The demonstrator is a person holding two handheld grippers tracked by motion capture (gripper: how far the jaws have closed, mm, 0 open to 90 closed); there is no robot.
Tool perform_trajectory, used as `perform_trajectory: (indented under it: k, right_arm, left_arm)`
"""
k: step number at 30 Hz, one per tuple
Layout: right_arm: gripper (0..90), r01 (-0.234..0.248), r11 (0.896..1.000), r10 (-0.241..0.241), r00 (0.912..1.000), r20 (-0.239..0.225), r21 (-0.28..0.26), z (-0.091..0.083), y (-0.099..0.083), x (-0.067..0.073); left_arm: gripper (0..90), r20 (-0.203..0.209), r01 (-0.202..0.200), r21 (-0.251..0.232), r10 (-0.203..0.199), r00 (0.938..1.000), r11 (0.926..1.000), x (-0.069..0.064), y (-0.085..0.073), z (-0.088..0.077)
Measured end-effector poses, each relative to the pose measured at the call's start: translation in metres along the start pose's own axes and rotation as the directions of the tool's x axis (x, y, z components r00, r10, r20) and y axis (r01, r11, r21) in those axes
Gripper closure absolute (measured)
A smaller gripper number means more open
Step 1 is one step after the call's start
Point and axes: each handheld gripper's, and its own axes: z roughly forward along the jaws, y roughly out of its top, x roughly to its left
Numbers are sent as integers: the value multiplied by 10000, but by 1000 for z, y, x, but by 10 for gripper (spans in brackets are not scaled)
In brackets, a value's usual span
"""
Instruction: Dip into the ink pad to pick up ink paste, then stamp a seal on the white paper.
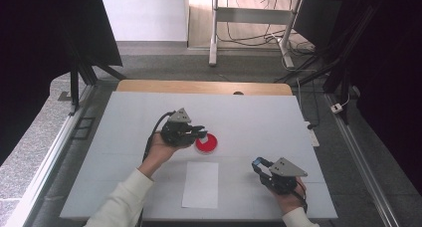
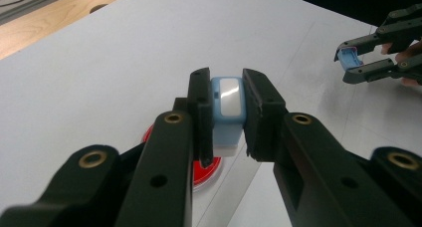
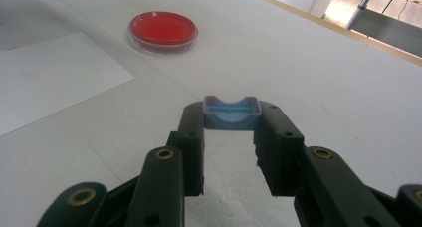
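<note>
Stamp-like white block with a blue rim (image 2: 227, 105) is sitting clamped in the left gripper (image 1: 199, 133) above the round red dish (image 1: 207, 144), while the right gripper (image 3: 230, 118), at four o'clock, is pinching its blue plastic cap (image 3: 231, 112), so any tilt risks smearing red.

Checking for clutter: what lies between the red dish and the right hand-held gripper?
Bare white table in the high view; the right hand-held gripper and red dish have nothing between them. The paper sheet lies just beside that stretch.
</note>
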Motion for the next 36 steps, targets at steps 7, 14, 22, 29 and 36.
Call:
perform_trajectory:
  k: [7, 14, 22, 29, 36]
  right_arm:
    - [654, -5, 10000, 5, 10000, -9, -1, 0, 0, 0]
    - [654, 1, 10000, -1, 10000, -25, -4, 0, 0, 0]
    - [654, -2, 10000, 2, 10000, -23, -1, 0, 0, 0]
    - [654, -1, 10000, 1, 10000, -23, -1, 0, 0, 0]
    - [654, 5, 10000, -5, 10000, -33, 5, 1, -1, 0]
  left_arm:
    - [750, 62, -62, 45, 62, 10000, 10000, -1, 0, -1]
    - [750, 191, -148, 123, 146, 9997, 9998, -5, 0, 0]
    - [749, 400, -313, 197, 305, 9987, 9993, -13, -1, -2]
    - [749, 463, -469, 298, 455, 9979, 9985, -15, -2, -5]
    - [749, 529, -506, 343, 487, 9974, 9981, -18, -5, -9]
